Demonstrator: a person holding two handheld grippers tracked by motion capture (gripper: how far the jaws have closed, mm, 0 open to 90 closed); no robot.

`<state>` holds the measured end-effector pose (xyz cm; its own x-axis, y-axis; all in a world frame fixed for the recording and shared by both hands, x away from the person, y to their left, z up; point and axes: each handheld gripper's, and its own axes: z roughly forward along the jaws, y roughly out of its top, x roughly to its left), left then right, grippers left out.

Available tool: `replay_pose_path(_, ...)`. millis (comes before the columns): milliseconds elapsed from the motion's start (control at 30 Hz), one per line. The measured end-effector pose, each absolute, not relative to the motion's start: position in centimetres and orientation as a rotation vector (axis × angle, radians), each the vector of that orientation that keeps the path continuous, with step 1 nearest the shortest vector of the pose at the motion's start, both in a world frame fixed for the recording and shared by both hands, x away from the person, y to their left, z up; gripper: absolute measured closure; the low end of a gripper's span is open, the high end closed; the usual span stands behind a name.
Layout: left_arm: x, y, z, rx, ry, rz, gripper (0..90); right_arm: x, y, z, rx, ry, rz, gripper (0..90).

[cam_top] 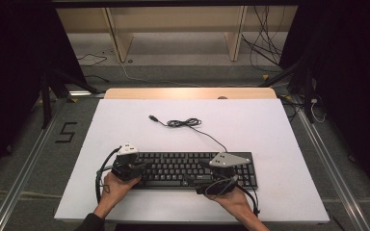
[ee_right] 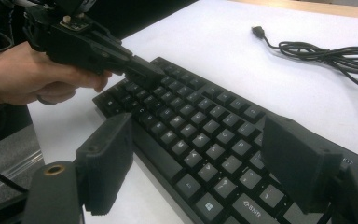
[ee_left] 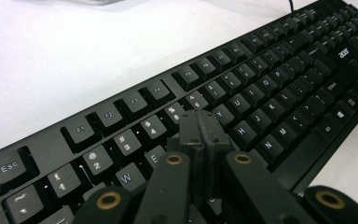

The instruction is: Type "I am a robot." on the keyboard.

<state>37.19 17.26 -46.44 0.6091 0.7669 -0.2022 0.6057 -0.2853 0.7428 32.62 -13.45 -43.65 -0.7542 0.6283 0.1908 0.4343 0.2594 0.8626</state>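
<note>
I have the black keyboard (cam_top: 192,169) lying flat on the white table sheet (cam_top: 250,130), near the edge closest to me, its long side running across the table. Its cable (cam_top: 185,123) leaves the back edge and runs up to a loose coil in the middle of the sheet, ending in a USB plug (cam_top: 152,117) that lies free, well apart from the keyboard. My left gripper (ee_left: 200,130) is over the keyboard's left end; its jaws are pressed together, pad against pad, with nothing between them, and the joined tips point down at the upper letter row, around the R and T keys, just below the number row. Whether the tips actually press a key or hover just above it I cannot tell. In the right gripper view I see the left gripper (ee_right: 142,70) come in from the side, the left hand (ee_right: 32,77) wrapped around its body, its closed tip low over the keys at the far end. My right gripper (ee_right: 200,163) has its jaws spread wide, one pad on each side of the near rows of the keyboard's right part, holding nothing. From above, the right hand (cam_top: 233,197) sits at the keyboard's front edge, right of centre.
</note>
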Motion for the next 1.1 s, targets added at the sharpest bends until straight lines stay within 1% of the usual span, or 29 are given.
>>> replay_pose_path(433,38.0,16.7,-47.1,2.018,1.098,0.242,89.0,32.6,-13.4,-43.7,0.997,2.336,1.500,26.3)
replay_pose_path(700,38.3,16.2,-47.7,2.061,1.111,0.246,89.0,32.6,-13.5,-43.7,0.994,2.330,1.506,25.8)
replay_pose_path(1100,38.2,16.4,-47.6,2.052,1.125,0.264,88.9,32.5,-13.5,-43.5,0.992,2.327,1.508,25.8)
